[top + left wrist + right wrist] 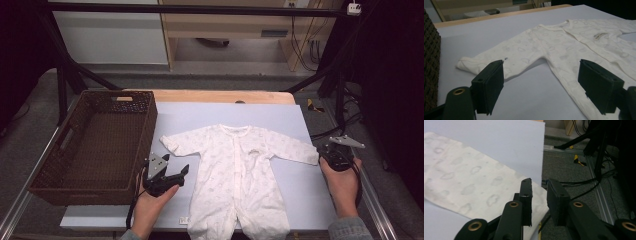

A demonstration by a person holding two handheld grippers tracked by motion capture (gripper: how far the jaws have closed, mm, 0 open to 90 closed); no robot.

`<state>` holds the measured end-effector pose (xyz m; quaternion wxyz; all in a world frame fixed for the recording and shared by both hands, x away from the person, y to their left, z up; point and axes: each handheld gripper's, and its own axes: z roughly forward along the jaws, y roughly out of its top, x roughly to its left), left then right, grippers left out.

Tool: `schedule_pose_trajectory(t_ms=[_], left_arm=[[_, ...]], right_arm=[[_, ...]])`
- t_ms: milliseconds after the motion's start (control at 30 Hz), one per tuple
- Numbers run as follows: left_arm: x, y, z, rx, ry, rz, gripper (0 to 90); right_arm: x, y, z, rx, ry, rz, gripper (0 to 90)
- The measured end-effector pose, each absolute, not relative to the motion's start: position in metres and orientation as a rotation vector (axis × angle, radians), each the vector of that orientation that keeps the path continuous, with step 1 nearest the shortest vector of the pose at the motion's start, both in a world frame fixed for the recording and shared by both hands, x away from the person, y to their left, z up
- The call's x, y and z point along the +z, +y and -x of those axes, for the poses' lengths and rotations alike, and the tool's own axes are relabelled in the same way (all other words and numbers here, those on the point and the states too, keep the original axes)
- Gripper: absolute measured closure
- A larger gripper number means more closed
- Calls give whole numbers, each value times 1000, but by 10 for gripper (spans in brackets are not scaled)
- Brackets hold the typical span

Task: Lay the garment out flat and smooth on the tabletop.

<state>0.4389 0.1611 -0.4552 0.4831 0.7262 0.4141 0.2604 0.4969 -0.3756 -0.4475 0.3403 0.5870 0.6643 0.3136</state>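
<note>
White baby sleepsuit (235,170) lay flat, front up, on the pale sheet (280,117) covering the worktop (220,96), sleeves spread to either side, legs toward the person's edge. Dark wicker basket (145,130) stood just beside it on the left.

Left hand-held gripper (172,176) sat low over the sheet near the garment's left sleeve (499,61), below the cuff. Jaws stood wide apart with nothing between them; in the left gripper view the sleeve and the underarm lay just beyond the pads, untouched.

Right hand-held gripper (539,200) was at the right sleeve's cuff (307,155), by the sheet's right edge. Jaws parted by a narrow gap only. The cuff's corner lay under and between them; pads did not appear to press the cloth. Cable ran off the worktop's side.
</note>
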Motion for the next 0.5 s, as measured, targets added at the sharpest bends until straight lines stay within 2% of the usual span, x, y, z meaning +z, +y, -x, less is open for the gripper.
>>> schedule_pose_trajectory(t_ms=[500], left_arm=[[-456, 164, -440, 647, 1018, -1772, 205]], right_arm=[[-446, -326, -478, 984, 1716, -1483, 667]])
